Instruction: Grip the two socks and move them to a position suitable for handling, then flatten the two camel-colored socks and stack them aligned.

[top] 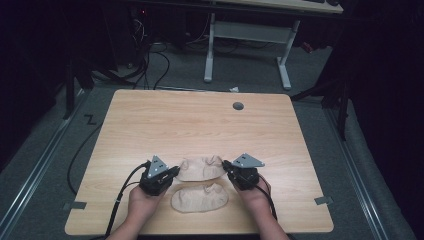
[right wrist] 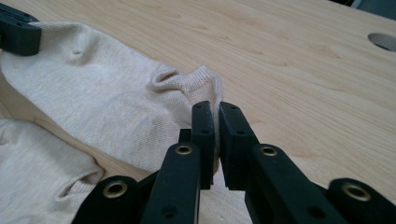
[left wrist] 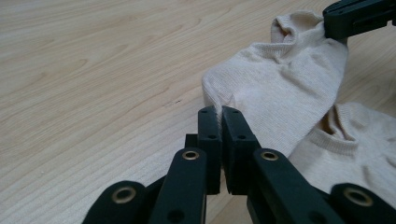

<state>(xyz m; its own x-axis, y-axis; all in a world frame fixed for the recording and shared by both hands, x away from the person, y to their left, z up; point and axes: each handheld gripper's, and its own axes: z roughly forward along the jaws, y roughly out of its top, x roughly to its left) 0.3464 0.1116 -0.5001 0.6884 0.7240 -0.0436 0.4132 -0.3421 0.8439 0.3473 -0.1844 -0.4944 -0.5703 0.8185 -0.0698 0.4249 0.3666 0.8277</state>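
Observation:
Two beige ankle socks lie near the front of the wooden table [top: 200, 120]. My left gripper [top: 176, 171] [left wrist: 219, 112] is shut on the toe end of the far sock [top: 201, 168] [left wrist: 280, 88]. At that sock's cuff end [right wrist: 201, 77], my right gripper [top: 226, 165] [right wrist: 215, 109] is shut on the fabric. Held between both, the far sock [right wrist: 107, 102] spans the gap and looks slightly raised. The near sock [top: 200, 198] [left wrist: 359, 140] [right wrist: 37, 172] lies flat and untouched just in front of it.
A round grommet hole [top: 238, 106] [right wrist: 383, 41] sits at the table's far side. Grey tape marks [top: 75, 205] flank the front corners. Beyond the table stand a white desk frame [top: 247, 30] and floor cables [top: 150, 65].

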